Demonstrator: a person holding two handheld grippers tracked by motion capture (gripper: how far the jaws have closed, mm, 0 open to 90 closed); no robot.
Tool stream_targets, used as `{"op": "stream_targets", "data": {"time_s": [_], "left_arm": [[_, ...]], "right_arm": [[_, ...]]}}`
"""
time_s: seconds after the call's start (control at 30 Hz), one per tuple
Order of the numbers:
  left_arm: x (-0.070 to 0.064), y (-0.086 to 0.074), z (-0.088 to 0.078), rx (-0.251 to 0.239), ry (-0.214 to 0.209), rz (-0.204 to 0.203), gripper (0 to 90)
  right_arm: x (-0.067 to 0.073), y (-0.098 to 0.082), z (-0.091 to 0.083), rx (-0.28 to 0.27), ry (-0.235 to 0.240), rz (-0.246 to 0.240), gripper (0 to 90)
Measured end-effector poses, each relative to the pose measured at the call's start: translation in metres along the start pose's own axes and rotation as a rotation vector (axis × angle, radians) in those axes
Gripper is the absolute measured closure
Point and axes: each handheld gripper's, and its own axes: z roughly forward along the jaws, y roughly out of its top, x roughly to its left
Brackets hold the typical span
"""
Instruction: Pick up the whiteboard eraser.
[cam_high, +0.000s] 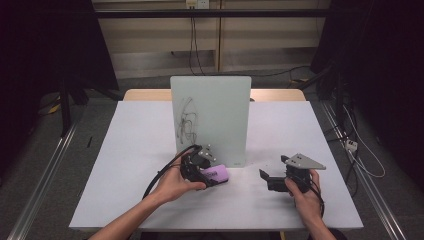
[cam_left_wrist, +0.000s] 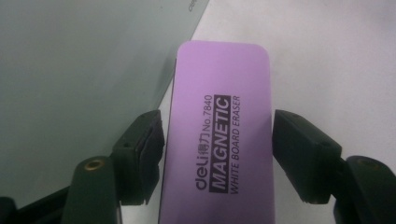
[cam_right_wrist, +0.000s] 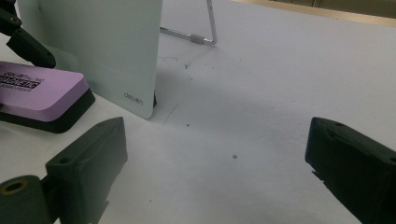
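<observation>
left hand-held gripper (cam_left_wrist: 217, 140) clamps purple eraser (cam_left_wrist: 219, 135); label legible | right hand-held gripper (cam_right_wrist: 215, 163) wide, empty

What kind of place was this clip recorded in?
Probably a lab recording station: a white-topped table stands between dark curtains, cables trail over the grey floor, and an upright scribbled glass whiteboard stands on the table.

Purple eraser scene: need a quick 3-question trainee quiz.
1. True or false: the right gripper holds the flat purple whiteboard eraser.
2. The eraser lies: A) on the white table at the foot of the upright frosted whiteboard; B) atop that board; C) on the floor.
3. Fill in: the eraser's boldest printed word is ____.
Key: 1 false; 2 A; 3 MAGNETIC.
</observation>
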Motion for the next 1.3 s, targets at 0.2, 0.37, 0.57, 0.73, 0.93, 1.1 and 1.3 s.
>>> {"op": "stream_targets", "data": {"time_s": [0.2,0.37,0.57,0.73,0.93,1.1,1.3], "left_arm": [[-0.002,0.002,0.006,0.033,0.007,0.029,36.2],[-0.003,0.003,0.007,0.039,0.013,0.038,39.8],[-0.003,0.003,0.008,0.046,0.012,0.044,39.8],[-0.003,0.003,0.007,0.054,0.013,0.048,40.6],[-0.001,-0.001,0.002,-0.015,0.001,0.003,41.0],[0.0,-0.002,-0.009,-0.049,-0.006,0.004,41.0],[0.0,-0.004,-0.023,-0.109,0.016,-0.002,41.0]], "right_arm": [[0.0,0.0,0.0,0.0,0.0,-0.004,5.5],[0.0,0.0,0.001,0.001,0.0,0.001,5.5],[0.0,0.0,0.001,0.001,0.001,0.0,5.4],[0.0,0.0,0.0,0.0,0.002,-0.002,5.4],[0.001,0.001,0.003,0.002,-0.001,0.01,5.6],[0.0,0.002,0.005,0.006,-0.005,0.011,5.8],[0.0,0.001,0.004,0.008,-0.004,0.008,5.6]]}}
